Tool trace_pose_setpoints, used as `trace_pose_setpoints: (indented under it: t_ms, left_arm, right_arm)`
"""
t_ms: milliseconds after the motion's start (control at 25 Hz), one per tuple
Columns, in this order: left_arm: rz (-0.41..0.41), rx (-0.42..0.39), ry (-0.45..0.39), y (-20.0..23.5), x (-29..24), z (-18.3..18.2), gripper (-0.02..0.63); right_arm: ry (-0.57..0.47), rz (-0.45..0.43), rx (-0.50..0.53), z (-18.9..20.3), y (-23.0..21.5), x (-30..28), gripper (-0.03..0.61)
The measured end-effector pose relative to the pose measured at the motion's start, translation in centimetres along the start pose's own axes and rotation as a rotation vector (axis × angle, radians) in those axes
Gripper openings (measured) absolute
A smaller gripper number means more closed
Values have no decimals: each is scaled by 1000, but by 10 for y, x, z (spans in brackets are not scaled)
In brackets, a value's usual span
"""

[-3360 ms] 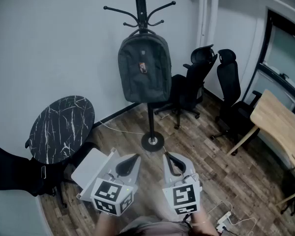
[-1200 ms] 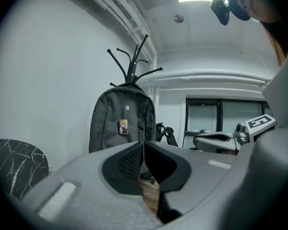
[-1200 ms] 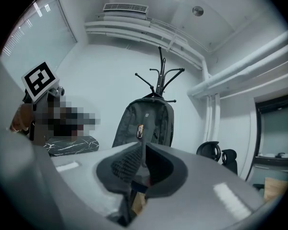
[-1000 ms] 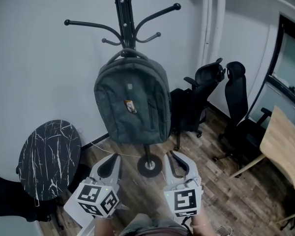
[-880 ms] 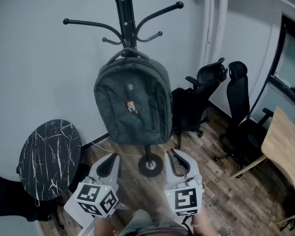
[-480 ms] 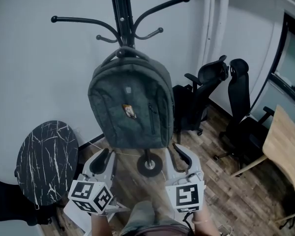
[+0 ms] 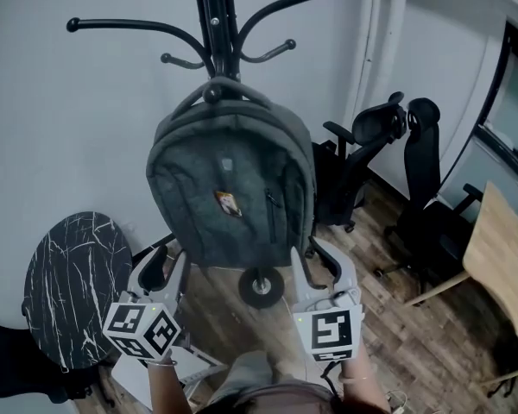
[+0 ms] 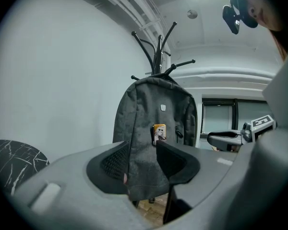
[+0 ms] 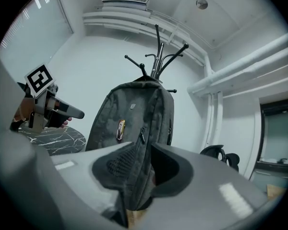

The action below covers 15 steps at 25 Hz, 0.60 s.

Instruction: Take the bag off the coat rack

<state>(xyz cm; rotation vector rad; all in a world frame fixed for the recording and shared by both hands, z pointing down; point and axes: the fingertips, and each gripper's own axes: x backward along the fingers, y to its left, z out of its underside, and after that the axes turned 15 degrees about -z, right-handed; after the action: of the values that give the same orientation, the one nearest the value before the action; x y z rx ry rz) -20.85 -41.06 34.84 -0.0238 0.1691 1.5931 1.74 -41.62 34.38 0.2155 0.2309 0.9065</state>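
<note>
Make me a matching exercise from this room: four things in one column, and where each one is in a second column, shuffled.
Things:
1. bag
2. marble table
3. wooden desk
4. office chairs

Places, as the head view shows them:
A. at the right edge
B. hanging on the coat rack
C. lower left, by the wall
D. just right of the bag, on the wood floor

Pairs: 1-B, 2-C, 3-A, 4-D

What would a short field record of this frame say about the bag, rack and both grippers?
Bag: grey backpack hanging by its top loop on the coat rack
Left gripper: jaws just been opening, bag's lower left edge in the gap, not clamped
Right gripper: jaws just been opening, bag's lower right edge in the gap, not clamped
Nearby: marble table, office chairs
</note>
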Motion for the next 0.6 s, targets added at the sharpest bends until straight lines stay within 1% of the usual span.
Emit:
trace_pose_setpoints:
  t_ms: [320,600]
  left_arm:
    - [-3,2,45,22,-41,10,209]
    - [9,-18,71,33,-71,14,226]
  right_arm:
    - [20,58,-55,12,-29,-24,155]
    - [63,77,-110,27,-44,-46,187]
